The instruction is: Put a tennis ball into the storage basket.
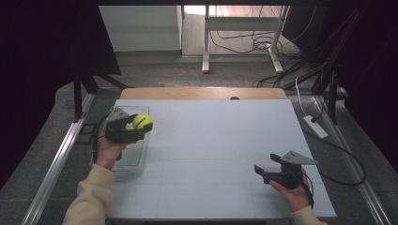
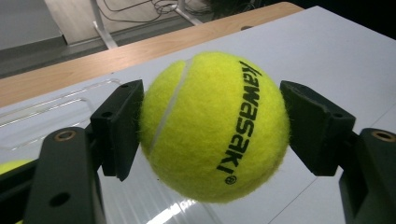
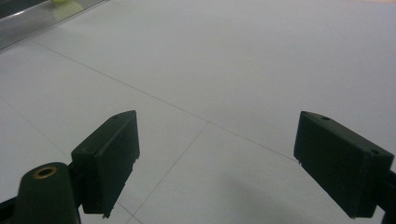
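A yellow-green tennis ball (image 1: 142,121) (image 2: 214,126) with black lettering is held above a clear plastic bin (image 1: 137,161) at the table's left edge. My left gripper (image 1: 141,124) (image 2: 212,128) is shut on the ball, one black pad pressed to each side. A second yellow ball (image 2: 10,167) peeks out low at the left of the left gripper view. My right gripper (image 1: 264,165) (image 3: 217,163) hovers open over the bare white table near the front right, with nothing between its jaws.
The white table top (image 1: 211,140) has a wooden strip (image 1: 202,93) along its far edge. Metal rails run along both sides of the table. A desk frame and loose cables (image 1: 263,44) lie on the floor beyond. A power strip (image 1: 315,126) sits off the right edge.
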{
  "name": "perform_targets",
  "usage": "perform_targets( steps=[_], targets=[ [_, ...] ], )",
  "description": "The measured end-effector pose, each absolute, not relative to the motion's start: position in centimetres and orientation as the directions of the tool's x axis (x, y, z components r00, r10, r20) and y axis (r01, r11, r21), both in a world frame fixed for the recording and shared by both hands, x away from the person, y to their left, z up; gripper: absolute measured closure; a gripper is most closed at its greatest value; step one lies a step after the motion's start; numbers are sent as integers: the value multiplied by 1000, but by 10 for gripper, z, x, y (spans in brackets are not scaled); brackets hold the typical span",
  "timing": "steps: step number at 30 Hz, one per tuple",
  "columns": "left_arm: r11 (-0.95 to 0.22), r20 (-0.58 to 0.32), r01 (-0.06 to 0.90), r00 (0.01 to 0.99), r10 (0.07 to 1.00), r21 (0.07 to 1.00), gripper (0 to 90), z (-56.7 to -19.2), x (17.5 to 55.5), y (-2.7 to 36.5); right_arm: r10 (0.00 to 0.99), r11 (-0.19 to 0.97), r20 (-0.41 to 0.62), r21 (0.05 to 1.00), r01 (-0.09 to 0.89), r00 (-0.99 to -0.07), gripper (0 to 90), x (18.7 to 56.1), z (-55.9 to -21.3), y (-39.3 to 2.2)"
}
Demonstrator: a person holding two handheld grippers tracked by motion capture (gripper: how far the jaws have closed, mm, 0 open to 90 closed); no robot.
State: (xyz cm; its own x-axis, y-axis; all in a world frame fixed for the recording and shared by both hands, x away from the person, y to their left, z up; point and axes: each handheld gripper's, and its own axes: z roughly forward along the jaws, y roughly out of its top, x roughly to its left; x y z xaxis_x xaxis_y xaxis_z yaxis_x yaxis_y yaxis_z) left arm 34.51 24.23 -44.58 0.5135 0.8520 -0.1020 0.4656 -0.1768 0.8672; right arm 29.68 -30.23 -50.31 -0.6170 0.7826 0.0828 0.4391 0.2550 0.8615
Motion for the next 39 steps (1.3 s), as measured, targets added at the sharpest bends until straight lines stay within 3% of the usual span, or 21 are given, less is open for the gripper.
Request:
perform_targets(
  steps=[39],
  targets=[
    [-104, -117, 544, 357, 927, 832, 266, -455, 334, 304, 780, 261, 77, 861, 436, -621, 144, 298, -503, -301]
  ],
)
